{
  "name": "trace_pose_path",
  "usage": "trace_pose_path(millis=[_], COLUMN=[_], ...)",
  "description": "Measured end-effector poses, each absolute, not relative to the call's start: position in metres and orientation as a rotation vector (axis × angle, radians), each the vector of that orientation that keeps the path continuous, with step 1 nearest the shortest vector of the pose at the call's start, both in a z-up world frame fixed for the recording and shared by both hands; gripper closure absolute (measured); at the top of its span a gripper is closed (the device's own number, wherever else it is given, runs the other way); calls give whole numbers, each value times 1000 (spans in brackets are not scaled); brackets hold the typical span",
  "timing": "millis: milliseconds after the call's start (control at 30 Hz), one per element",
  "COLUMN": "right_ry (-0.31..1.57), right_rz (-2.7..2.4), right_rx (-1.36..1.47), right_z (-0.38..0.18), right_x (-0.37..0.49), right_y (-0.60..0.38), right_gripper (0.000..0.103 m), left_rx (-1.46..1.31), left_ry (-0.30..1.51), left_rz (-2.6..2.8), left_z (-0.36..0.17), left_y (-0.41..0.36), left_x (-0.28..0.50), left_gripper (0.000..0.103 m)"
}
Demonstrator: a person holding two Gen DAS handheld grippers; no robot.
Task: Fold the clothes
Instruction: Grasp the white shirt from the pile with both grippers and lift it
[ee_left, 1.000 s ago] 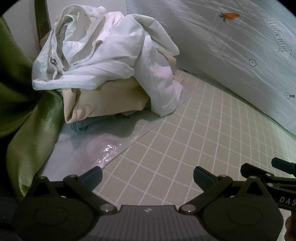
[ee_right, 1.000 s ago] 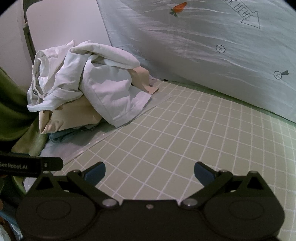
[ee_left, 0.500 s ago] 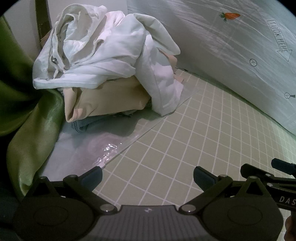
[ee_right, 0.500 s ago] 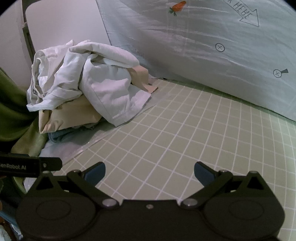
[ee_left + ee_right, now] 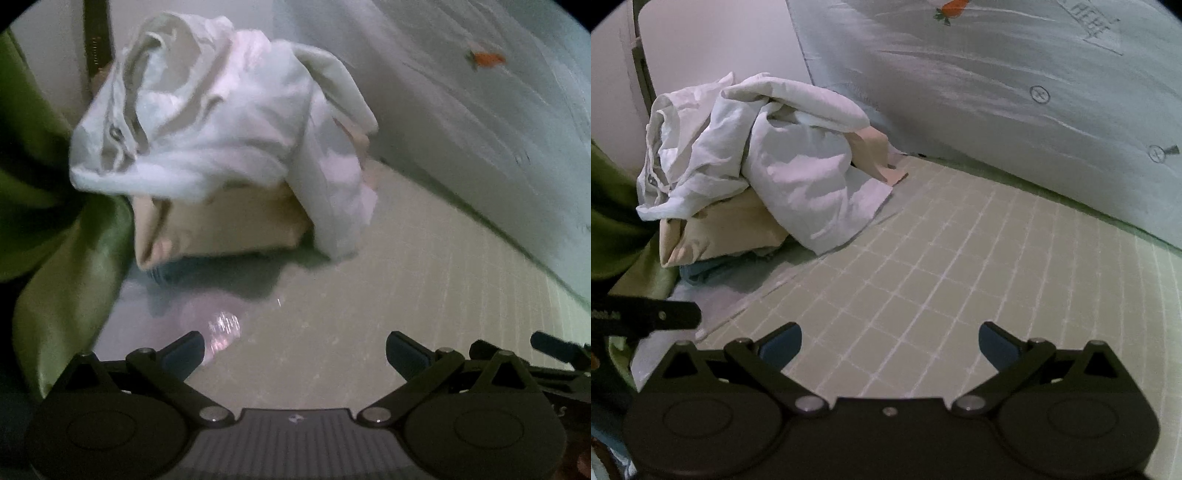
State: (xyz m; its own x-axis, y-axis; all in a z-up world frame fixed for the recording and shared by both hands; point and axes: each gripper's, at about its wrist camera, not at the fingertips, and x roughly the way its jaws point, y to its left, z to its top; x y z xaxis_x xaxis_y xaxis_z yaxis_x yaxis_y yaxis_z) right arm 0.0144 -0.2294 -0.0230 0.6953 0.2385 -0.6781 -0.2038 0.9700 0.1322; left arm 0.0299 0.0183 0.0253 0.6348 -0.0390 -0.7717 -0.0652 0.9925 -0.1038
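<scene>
A heap of clothes lies at the far left of the green grid mat (image 5: 960, 266). A crumpled white shirt (image 5: 221, 122) (image 5: 783, 162) is on top, over a beige garment (image 5: 221, 225) (image 5: 724, 229) and a blue one (image 5: 701, 271) at the bottom. My left gripper (image 5: 295, 354) is open and empty, a short way in front of the heap. My right gripper (image 5: 890, 343) is open and empty over the mat, to the right of the heap and farther from it. The left view is blurred.
A clear plastic sheet (image 5: 155, 314) lies under the heap. Green fabric (image 5: 55, 258) hangs at the left. A pale printed sheet with a carrot (image 5: 951, 7) stands along the back. The other gripper's tip shows at the edge of each view (image 5: 646, 317) (image 5: 554, 345).
Both grippers have moved forward and left toward the heap, which looks larger now. The left view has become blurred from motion. Both stay open.
</scene>
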Motion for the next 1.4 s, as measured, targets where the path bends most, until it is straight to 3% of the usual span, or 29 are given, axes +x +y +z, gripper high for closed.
trace_pose_path(millis=[267, 433, 800, 900, 933, 1000, 1067, 1100, 1167, 1400], right_ry=[730, 742, 750, 759, 765, 774, 768, 762, 736, 594], right_rz=[275, 323, 463, 491, 499, 514, 535, 535, 530, 403], right_rx=[56, 86, 76, 72, 73, 85, 96, 90, 78, 132], right_z=[-12, -19, -42, -48, -49, -50, -47, -45, -39, -9], right_x=[91, 143, 209, 223, 226, 231, 230, 229, 223, 189], right_y=[-203, -171, -97, -87, -86, -86, -88, -89, -93, -142], right_gripper=[0, 1, 7, 12, 21, 34, 64, 69, 93, 97], left_rx=[-266, -336, -375, -385, -394, -410, -424, -429, -423, -342], left_ry=[798, 775, 679, 679, 676, 671, 664, 658, 645, 610], left_rz=[119, 137, 218, 248, 251, 259, 266, 268, 259, 208], left_z=[46, 48, 71, 70, 70, 69, 70, 71, 75, 90], left_y=[57, 80, 115, 124, 126, 130, 130, 129, 123, 94], left_x=[94, 134, 178, 195, 198, 205, 206, 205, 202, 179], left_gripper=[2, 13, 12, 14, 14, 33, 46, 55, 71, 80])
